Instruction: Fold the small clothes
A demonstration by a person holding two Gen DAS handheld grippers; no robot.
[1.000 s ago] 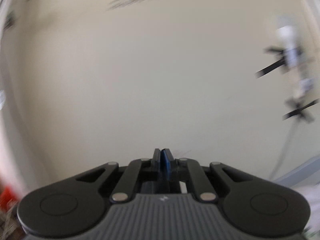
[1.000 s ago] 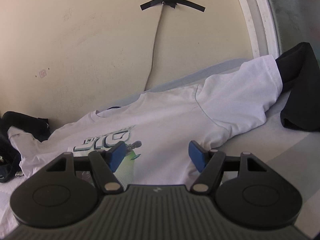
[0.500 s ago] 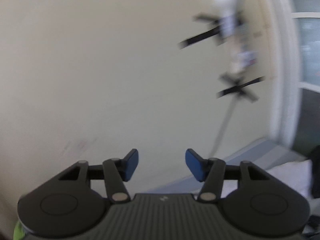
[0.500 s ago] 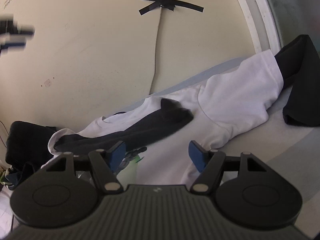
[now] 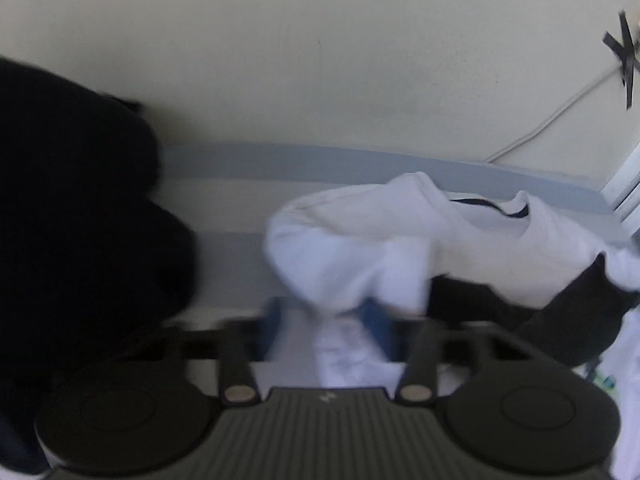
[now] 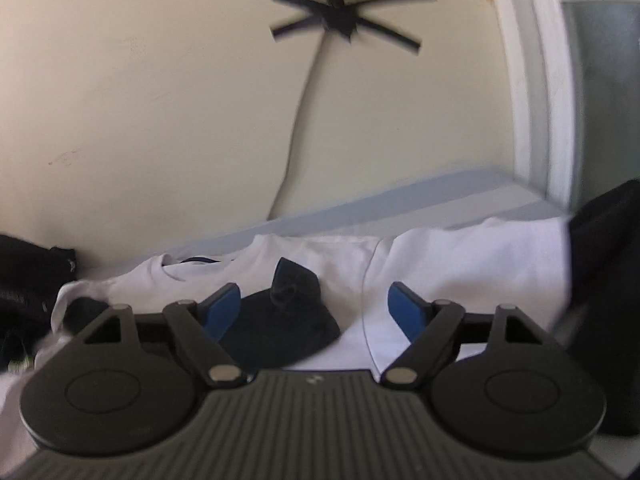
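Observation:
A white T-shirt (image 6: 460, 264) lies spread on the surface against the wall; it also shows in the left wrist view (image 5: 380, 240). A small dark garment (image 6: 280, 320) lies on the shirt, also visible in the left wrist view (image 5: 540, 320). My right gripper (image 6: 316, 312) is open and empty, its blue pads (image 6: 404, 312) on either side of the dark garment's near end. My left gripper (image 5: 324, 326) is open, blurred, with the shirt's left sleeve edge between its pads.
A black pile of clothes (image 5: 72, 220) sits at the left. Another black garment (image 6: 604, 280) lies at the right by the window frame (image 6: 532, 92). A taped cable (image 6: 296, 128) runs down the cream wall. The grey striped surface (image 5: 240, 168) meets the wall behind.
The left gripper opened and swung down from facing the wall to the shirt's left sleeve. A dark garment landed on the shirt. The right gripper moved closer to it.

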